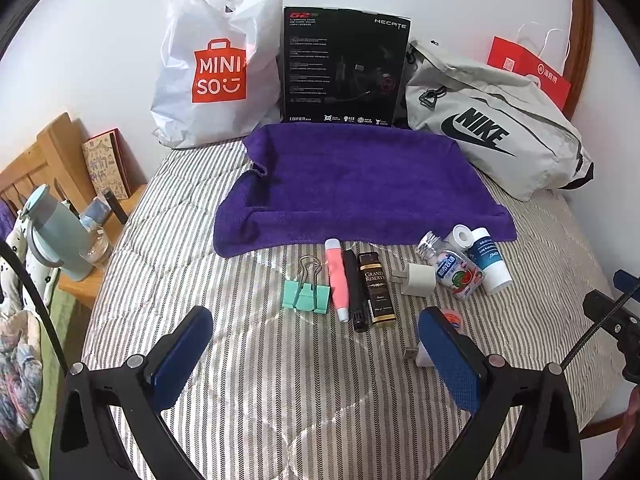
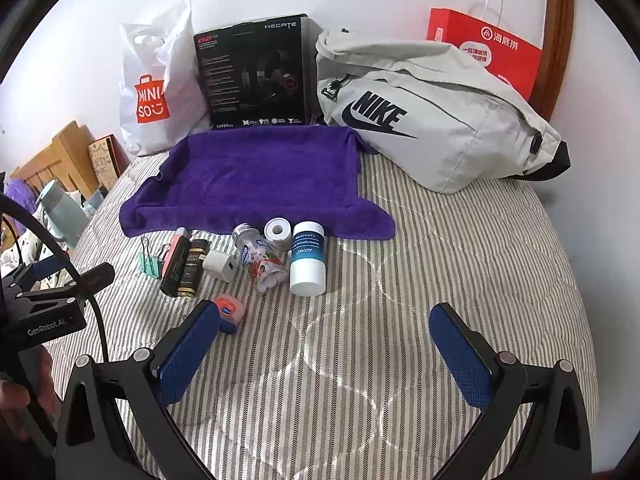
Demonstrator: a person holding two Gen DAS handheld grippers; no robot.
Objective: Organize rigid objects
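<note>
Small rigid objects sit in a loose row across the middle of both views, on the striped bedspread [image 1: 280, 380], just below the near edge of the purple towel [image 1: 352, 184]. Reading left to right in the left wrist view: a mint binder clip [image 1: 306, 292], a pink pen-like tube [image 1: 335, 280], a black stick [image 1: 355, 292], a small amber bottle [image 1: 378, 290], a white charger plug [image 1: 416, 278], a clear candy bottle [image 1: 458, 274], a roll of white tape [image 1: 462, 237] and a white-and-blue bottle [image 1: 490, 262]. An orange-capped item [image 2: 229, 311] lies lower down, just beside the right gripper's left finger.

Both tongs are spread wide and hold nothing. The left gripper [image 1: 316, 354] hangs low in its frame, below the clip and tubes; the right gripper [image 2: 326, 354] hangs low in its own, below the blue-labelled bottle.

I'd judge that sorting has not begun: the towel lies bare, and nothing has been lifted. The towel looks like the likely sorting spot, though that's my guess. The next move calls for choosing one piece, dropping a gripper over it, and closing across its narrow side. The crowded bottles at right touch one another, so an outer piece, the clip or the blue-labelled bottle, seems the easier first pick.
</note>
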